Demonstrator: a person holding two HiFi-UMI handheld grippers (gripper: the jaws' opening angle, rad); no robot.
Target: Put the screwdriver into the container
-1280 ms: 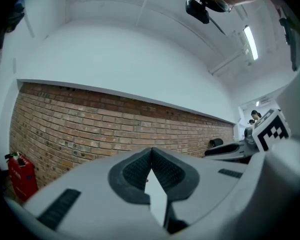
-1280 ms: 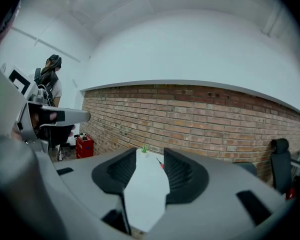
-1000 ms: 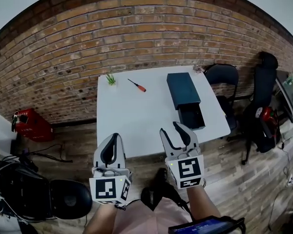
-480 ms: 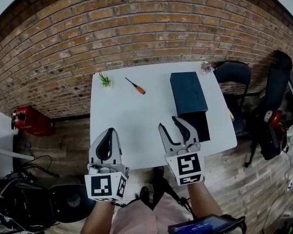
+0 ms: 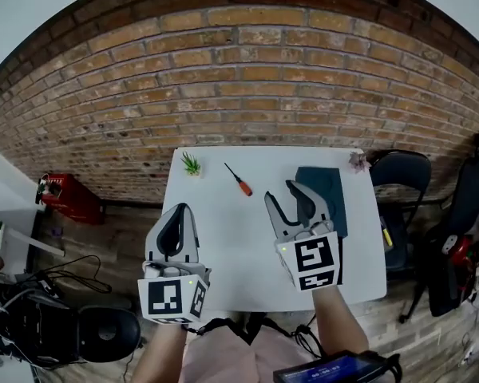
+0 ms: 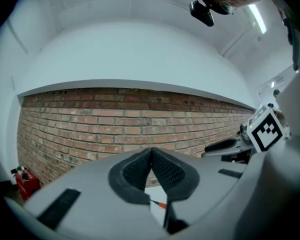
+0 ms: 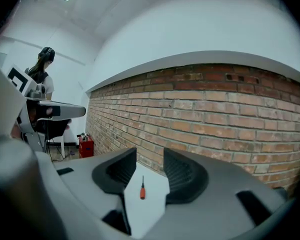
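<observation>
Jaws of left gripper (image 5: 180, 212) pressed together tip to tip, nothing pinched. Sitting lower left of centre in head view, marker cube toward bottom edge. Same story in its own view (image 6: 151, 156): pads meeting in a point at frame centre.

Jaws of right gripper (image 5: 279, 190) spread, nothing held between. Positioned just right of centre in head view. Confirmed in its own view (image 7: 149, 156), with a clear gap between the two pads.

Screwdriver (image 5: 239, 179) lying flat on white table (image 5: 215, 246), upper middle of head view. Orange handle toward lower right, dark shaft toward upper left. Apart from both grippers, untouched. Also seen through right gripper's gap (image 7: 142, 190), lower centre of that view, handle nearest and shaft pointing away toward the bricks. Only a sliver of orange (image 6: 161, 204) showing under left gripper's closed tips.

Container (image 5: 337, 196): dark teal box on right part of table, partly covered in frame by right gripper. Well apart from screwdriver. Open or closed: cannot tell.

Further out:
- Small green plant (image 5: 191, 163) at table's upper left corner.
- Small pinkish thing (image 5: 358, 161) at table's upper right corner.
- Brick wall (image 5: 239, 78) across top of frame, directly behind table.
- Red box (image 5: 64, 199) near left edge of frame, below wall.
- Dark chair (image 5: 399, 183) right of table.
- Person (image 7: 43, 81), small, at far left of right gripper view.
</observation>
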